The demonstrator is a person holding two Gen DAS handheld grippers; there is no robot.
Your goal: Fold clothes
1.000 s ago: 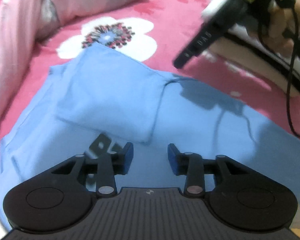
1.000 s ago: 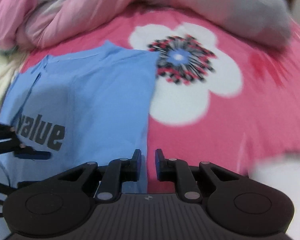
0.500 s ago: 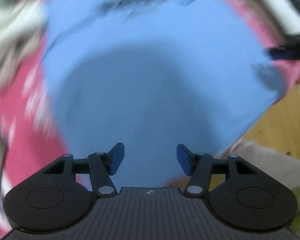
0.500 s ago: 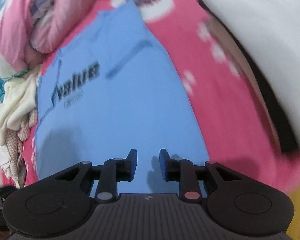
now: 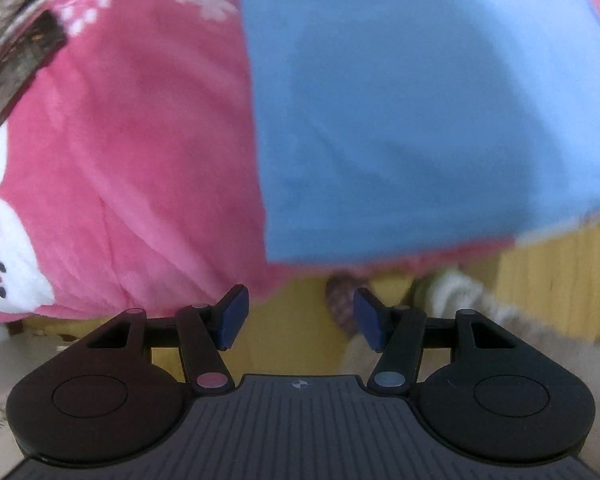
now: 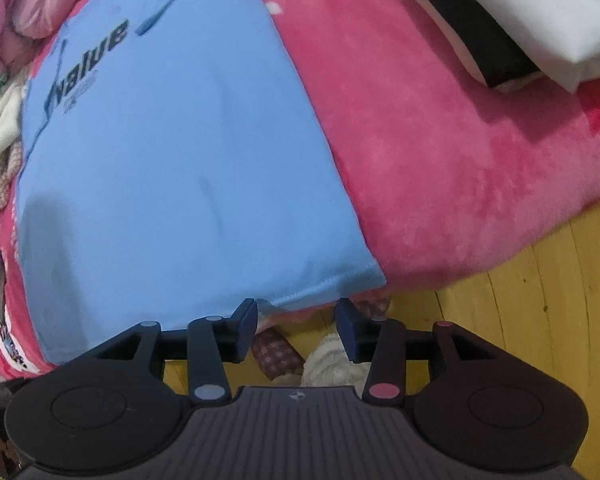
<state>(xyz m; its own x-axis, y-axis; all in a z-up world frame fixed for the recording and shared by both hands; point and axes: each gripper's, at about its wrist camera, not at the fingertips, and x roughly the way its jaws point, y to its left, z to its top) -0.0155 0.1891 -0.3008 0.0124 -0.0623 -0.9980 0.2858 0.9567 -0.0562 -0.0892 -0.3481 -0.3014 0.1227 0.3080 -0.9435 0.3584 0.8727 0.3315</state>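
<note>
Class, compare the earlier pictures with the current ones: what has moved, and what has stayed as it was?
Both claws moved from over the blue shirt to its hem at the bed's edge. The right claw is opening, empty; the left claw widened, empty. The shirt stays flat on the pink blanket.

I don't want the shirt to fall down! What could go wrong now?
The blue shirt lies right at the edge of the pink blanket, so a tug might slide it onto the yellow floor. The right gripper is opening with nothing between its fingers; it might pinch only the hem's top layer and undo the fold.
</note>
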